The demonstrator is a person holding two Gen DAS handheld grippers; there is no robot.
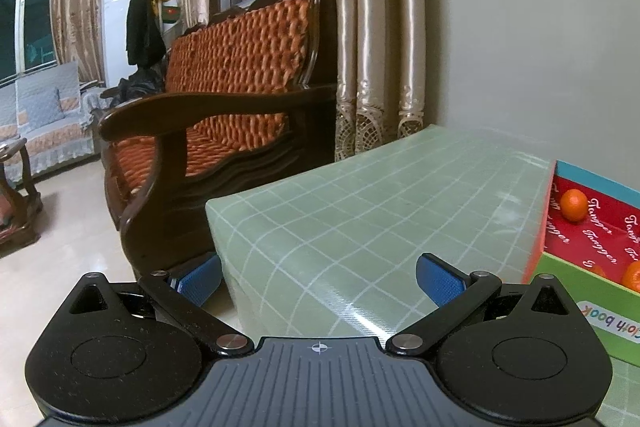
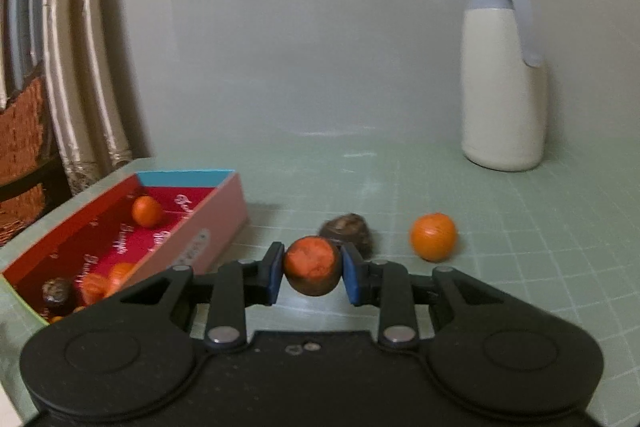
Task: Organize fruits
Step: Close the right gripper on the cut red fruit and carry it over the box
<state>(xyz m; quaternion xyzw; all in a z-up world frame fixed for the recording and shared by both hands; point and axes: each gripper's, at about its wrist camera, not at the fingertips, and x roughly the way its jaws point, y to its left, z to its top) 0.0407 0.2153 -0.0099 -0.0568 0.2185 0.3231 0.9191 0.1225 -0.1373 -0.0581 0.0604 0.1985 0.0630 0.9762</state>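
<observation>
My right gripper (image 2: 312,273) is shut on a round reddish-orange fruit (image 2: 312,269), held just above the green table mat. Behind it lie a dark brown fruit (image 2: 350,229) and an orange tangerine (image 2: 433,237) on the mat. To the left stands an open red-lined box (image 2: 224,223) holding a tangerine (image 2: 147,211), more orange fruits (image 2: 106,281) and a dark fruit (image 2: 57,293). My left gripper (image 1: 318,279) is open and empty over the table's left corner; the box (image 1: 560,263) with a tangerine (image 1: 573,205) shows at its right.
A white thermos jug (image 2: 502,75) with a grey lid stands at the back right against the wall. A wooden sofa (image 1: 224,115) with orange cushions stands left of the table edge (image 1: 218,227). Curtains (image 1: 376,35) hang behind it.
</observation>
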